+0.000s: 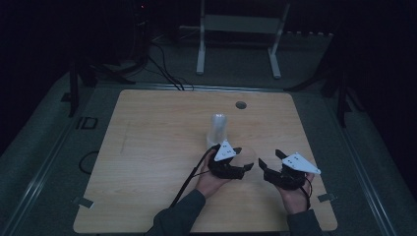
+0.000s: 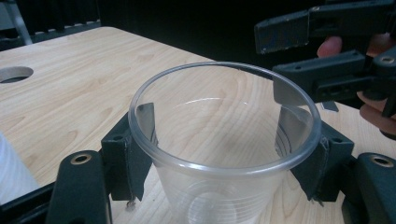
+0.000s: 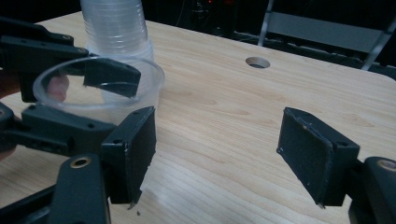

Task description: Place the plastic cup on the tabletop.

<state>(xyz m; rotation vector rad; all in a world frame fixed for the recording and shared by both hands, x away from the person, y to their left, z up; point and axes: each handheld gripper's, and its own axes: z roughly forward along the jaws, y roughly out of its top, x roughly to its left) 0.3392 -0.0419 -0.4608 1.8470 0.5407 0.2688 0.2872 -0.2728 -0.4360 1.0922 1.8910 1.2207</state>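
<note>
A clear plastic cup (image 2: 219,186) stands upright between the jaws of my left gripper (image 2: 224,147), which is shut on its wall just under the rim. In the high view the cup (image 1: 247,155) and the left gripper (image 1: 244,165) are at the table's front centre. My right gripper (image 1: 270,158) sits just to the right of them, open, with nothing but bare wood between its fingers (image 3: 313,154). From the right gripper view, the held cup (image 3: 152,91) is at the left. A stack of clear cups (image 1: 218,129) stands upside down just behind the left gripper.
The wooden table (image 1: 147,147) has a round cable hole (image 1: 240,104) near its far edge. A black cable (image 1: 189,179) trails from the left gripper toward the front edge. A white metal frame (image 1: 241,24) stands on the dark floor beyond the table.
</note>
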